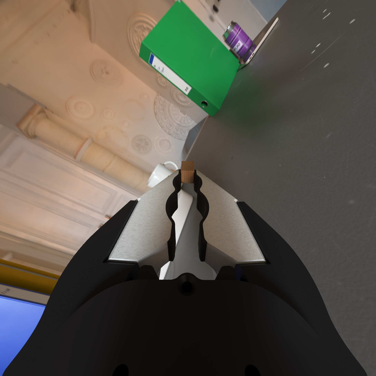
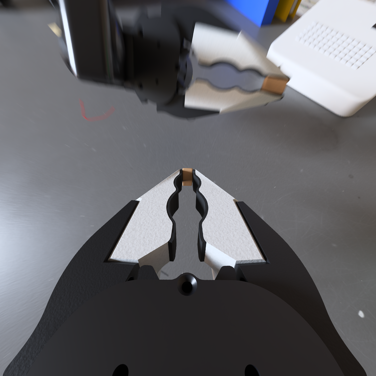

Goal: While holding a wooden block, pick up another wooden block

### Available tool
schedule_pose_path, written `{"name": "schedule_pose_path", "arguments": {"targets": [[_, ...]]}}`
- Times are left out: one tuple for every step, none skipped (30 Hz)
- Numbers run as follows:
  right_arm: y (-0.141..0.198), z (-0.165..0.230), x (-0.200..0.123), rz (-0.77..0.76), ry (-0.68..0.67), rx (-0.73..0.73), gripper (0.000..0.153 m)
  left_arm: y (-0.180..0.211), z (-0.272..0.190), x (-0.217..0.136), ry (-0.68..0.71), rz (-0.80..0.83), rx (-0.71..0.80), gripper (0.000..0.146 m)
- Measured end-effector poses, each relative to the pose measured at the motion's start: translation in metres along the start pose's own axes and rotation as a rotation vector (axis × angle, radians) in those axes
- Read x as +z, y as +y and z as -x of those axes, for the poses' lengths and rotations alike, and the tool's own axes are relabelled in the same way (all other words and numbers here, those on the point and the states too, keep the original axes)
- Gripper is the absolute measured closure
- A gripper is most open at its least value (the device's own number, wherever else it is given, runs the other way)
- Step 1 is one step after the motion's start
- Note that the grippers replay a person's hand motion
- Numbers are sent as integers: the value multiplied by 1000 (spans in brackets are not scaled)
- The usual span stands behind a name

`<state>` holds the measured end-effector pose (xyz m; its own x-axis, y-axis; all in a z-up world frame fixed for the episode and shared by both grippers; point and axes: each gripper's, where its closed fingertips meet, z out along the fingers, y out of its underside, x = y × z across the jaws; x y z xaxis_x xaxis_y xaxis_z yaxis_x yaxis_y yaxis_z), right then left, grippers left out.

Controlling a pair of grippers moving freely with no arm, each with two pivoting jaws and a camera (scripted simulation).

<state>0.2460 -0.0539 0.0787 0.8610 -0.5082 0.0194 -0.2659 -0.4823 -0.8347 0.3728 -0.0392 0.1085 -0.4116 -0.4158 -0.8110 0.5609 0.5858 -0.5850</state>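
Note:
My left gripper (image 1: 187, 175) is shut on a small wooden block (image 1: 187, 173), pinched at the fingertips and held in the air beside the grey table. My right gripper (image 2: 187, 176) is shut on a second small wooden block (image 2: 187, 176) at its fingertips, above the grey table (image 2: 61, 183). In the right wrist view the left gripper (image 2: 273, 85) shows ahead, lying sideways and pointing right, with its block (image 2: 273, 85) between its tips. The two grippers are apart.
A green binder (image 1: 189, 59) stands on the grey table (image 1: 305, 183) with a purple can (image 1: 239, 39) and a closed laptop (image 1: 262, 40) behind it. A white mug (image 1: 160, 175) sits near the left tips. A white laptop (image 2: 325, 61), blue and yellow binders (image 2: 264, 12) and a red mark (image 2: 95, 114) show ahead.

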Motion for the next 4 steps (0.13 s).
{"name": "schedule_pose_path", "arguments": {"targets": [[-13, -2, -15, -40, -37, 32, 144, -3, 0, -1, -5, -19, 27, 135], [-26, -4, -31, -74, -71, 62, 144, -6, -1, -2, -8, -38, 55, 135], [-36, -10, -46, -99, -88, 86, 144, -9, -2, -3, -13, -55, 91, 135], [-43, -18, -58, -106, -74, 101, 144, -11, -3, -4, -20, -66, 130, 135]]}}
